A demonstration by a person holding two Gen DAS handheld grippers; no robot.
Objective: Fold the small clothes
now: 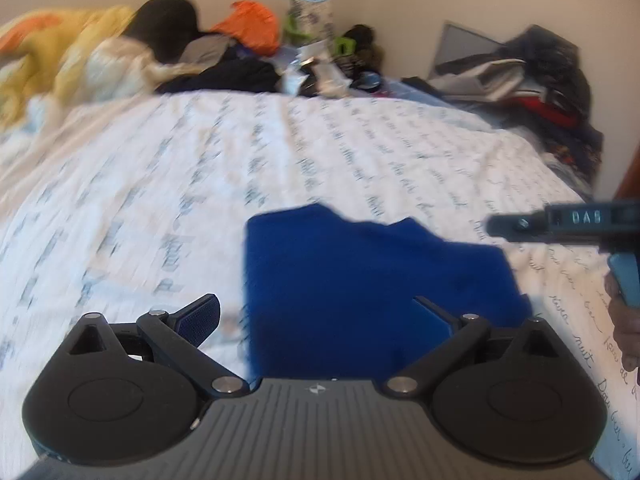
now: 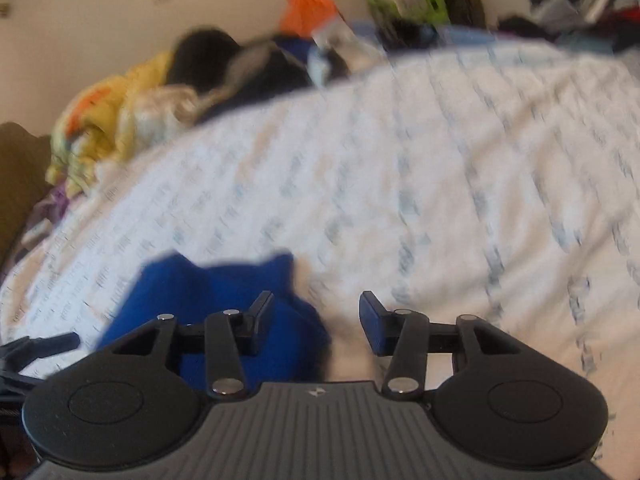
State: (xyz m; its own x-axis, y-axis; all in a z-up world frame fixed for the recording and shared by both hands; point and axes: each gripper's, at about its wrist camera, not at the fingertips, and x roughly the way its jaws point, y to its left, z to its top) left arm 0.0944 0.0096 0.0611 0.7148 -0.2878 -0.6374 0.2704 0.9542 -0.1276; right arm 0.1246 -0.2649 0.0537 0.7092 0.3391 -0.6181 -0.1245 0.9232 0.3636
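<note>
A: How did the fingers stand on the left gripper point(image 1: 316, 316)?

B: Spread wide, with nothing held. The left pad point(image 1: 199, 317) was over the bed sheet, the right one over the blue garment point(image 1: 372, 280), which lay below the span between them.

A: And the right gripper point(image 2: 316, 320)?

B: Its fingers were parted as well, less widely, and empty. The left pad point(image 2: 261, 322) sat in front of the blue garment point(image 2: 208, 304); the right pad was over bare sheet. Whether either touched the cloth, I could not tell.

A: Where was the garment?

B: Flat on the bed point(image 1: 160, 184), near its close edge, on a white sheet printed with rows of script. It appeared folded, with a straight left edge and an uneven far edge.

A: Beyond that?

B: From the left wrist view, the right gripper point(image 1: 560, 222) showed at the right border, just beside the garment. A pile of clothes point(image 1: 224, 52) lay at the bed's far side against the wall, blurred.
</note>
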